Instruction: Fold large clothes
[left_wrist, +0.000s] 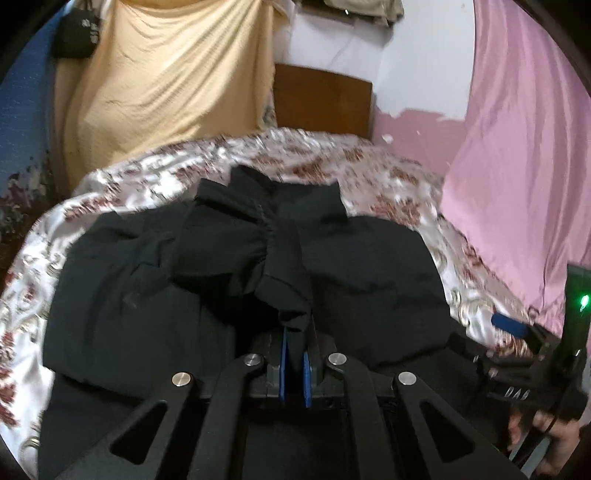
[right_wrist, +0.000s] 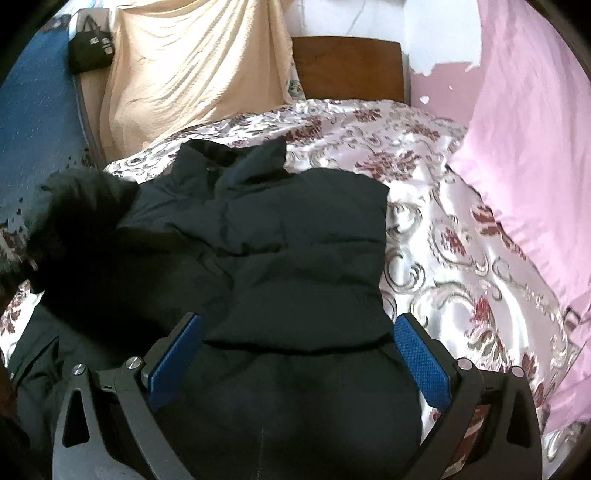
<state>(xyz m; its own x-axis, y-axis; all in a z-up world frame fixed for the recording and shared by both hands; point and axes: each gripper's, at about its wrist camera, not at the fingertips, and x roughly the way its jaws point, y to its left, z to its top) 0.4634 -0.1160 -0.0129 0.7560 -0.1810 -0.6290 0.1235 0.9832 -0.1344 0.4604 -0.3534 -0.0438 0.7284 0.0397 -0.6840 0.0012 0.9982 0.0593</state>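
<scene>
— While the left wrist view shows the left gripper (left_wrist: 295, 363) pinched on a sleeve cuff (left_wrist: 284, 288) of the black jacket (left_wrist: 369, 266), what does the right show?
— Right gripper (right_wrist: 295, 354): blue pads (right_wrist: 421, 365) wide apart over the jacket, gripping nothing. It lies mid-bedspread (right_wrist: 461, 240), collar toward the headboard (right_wrist: 347, 68).

The left gripper (left_wrist: 295, 363) is matte black, with round silver screw heads on its slotted linkage arms and two narrow blue pads (left_wrist: 283, 365). The right gripper (right_wrist: 297, 354) matches it: black arms with triangular cut-outs, silver screws, and broad blue fingers (right_wrist: 421, 362) with a fine dimpled texture. At the near right of the left wrist view, its black body carries a green light and pale lettering, with bare skin of the right hand (left_wrist: 554, 443) below.
</scene>
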